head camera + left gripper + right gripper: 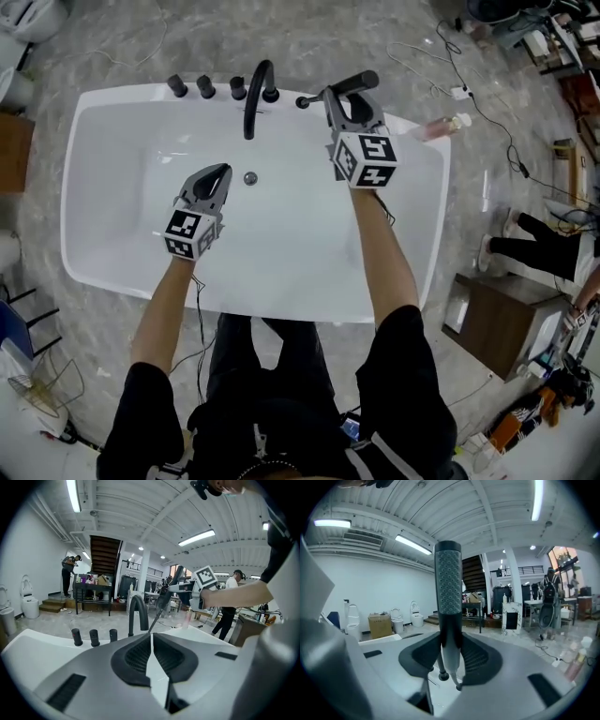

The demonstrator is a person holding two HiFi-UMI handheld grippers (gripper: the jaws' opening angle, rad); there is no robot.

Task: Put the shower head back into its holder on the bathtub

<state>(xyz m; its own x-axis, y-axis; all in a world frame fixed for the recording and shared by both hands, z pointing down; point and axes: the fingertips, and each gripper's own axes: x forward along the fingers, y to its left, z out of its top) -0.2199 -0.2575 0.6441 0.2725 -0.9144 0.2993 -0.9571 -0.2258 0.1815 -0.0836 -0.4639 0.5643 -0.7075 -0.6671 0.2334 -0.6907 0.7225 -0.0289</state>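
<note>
A white bathtub (103, 98) has a black spout (255, 94) and three black knobs (204, 87) along its far rim. Just right of the spout sits the small black holder (302, 101). My right gripper (342, 94) is shut on the black shower head (356, 84), close to the right of the holder and above the rim. In the right gripper view the shower head (448, 583) stands upright between the jaws of my right gripper (449, 644), its hose end hanging below. My left gripper (217, 172) is over the tub's basin, shut and empty; in the left gripper view it (151, 637) faces the spout (138, 613).
A clear bottle (441, 125) lies on the tub's far right rim. The drain (250, 177) is in the basin near my left gripper. Cables run over the floor at the back right; a wooden cabinet (497, 323) and a person's legs (534, 248) are right of the tub.
</note>
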